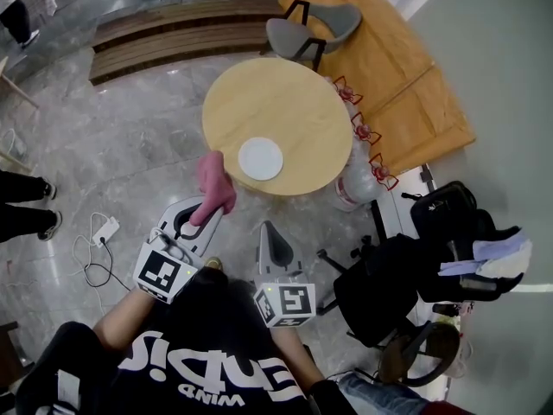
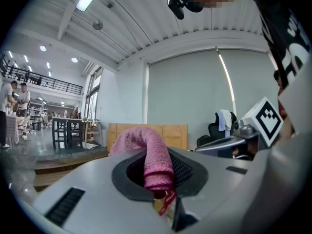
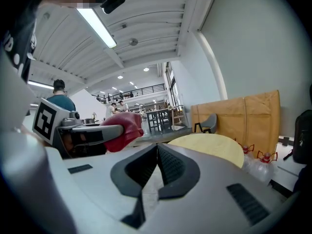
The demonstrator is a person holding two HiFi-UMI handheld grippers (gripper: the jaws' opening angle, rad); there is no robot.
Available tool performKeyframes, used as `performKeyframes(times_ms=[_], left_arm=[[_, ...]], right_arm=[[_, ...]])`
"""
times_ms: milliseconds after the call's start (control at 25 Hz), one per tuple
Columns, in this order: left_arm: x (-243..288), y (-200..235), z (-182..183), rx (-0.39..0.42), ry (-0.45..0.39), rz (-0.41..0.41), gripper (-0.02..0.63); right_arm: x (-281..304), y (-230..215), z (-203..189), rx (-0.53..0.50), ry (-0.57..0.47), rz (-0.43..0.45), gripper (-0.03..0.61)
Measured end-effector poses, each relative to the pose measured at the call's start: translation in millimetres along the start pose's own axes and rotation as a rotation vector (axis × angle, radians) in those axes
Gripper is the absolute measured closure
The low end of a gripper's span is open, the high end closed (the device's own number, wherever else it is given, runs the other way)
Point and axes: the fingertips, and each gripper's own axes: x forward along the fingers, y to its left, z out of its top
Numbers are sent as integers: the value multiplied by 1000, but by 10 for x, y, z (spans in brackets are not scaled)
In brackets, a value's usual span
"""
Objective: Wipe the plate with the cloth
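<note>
A white plate [image 1: 260, 158] lies near the front edge of a round wooden table [image 1: 285, 102]. My left gripper [image 1: 206, 207] is shut on a pink cloth [image 1: 214, 182], which sticks up past the jaws just left of the table's rim; the same cloth [image 2: 151, 156] fills the jaws in the left gripper view. Short of the table and below the plate, my right gripper [image 1: 270, 229] is shut with nothing in it. In the right gripper view its jaws [image 3: 157, 150] meet, with the cloth [image 3: 122, 129] to the left and the table [image 3: 209, 146] beyond.
A grey chair [image 1: 309, 28] stands behind the table. Water bottles [image 1: 363, 175] sit on the floor at its right, by a cardboard sheet [image 1: 406, 85]. A black office chair with bags [image 1: 432, 258] is at my right. A power strip and cable [image 1: 99, 236] lie on the floor at left.
</note>
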Motion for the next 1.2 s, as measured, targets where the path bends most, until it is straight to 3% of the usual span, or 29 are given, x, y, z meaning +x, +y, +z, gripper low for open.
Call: performKeyframes(times_ms=[360, 560, 1200], left_arm=[[120, 192, -2, 23, -35, -13, 561], [195, 223, 5, -22, 0, -31, 561], [670, 433, 1, -26, 27, -28, 561]], right_arm=[[126, -126, 102, -14, 9, -42, 555], [228, -159, 104, -15, 18, -48, 557], [653, -434, 145, 9, 37, -25, 557]])
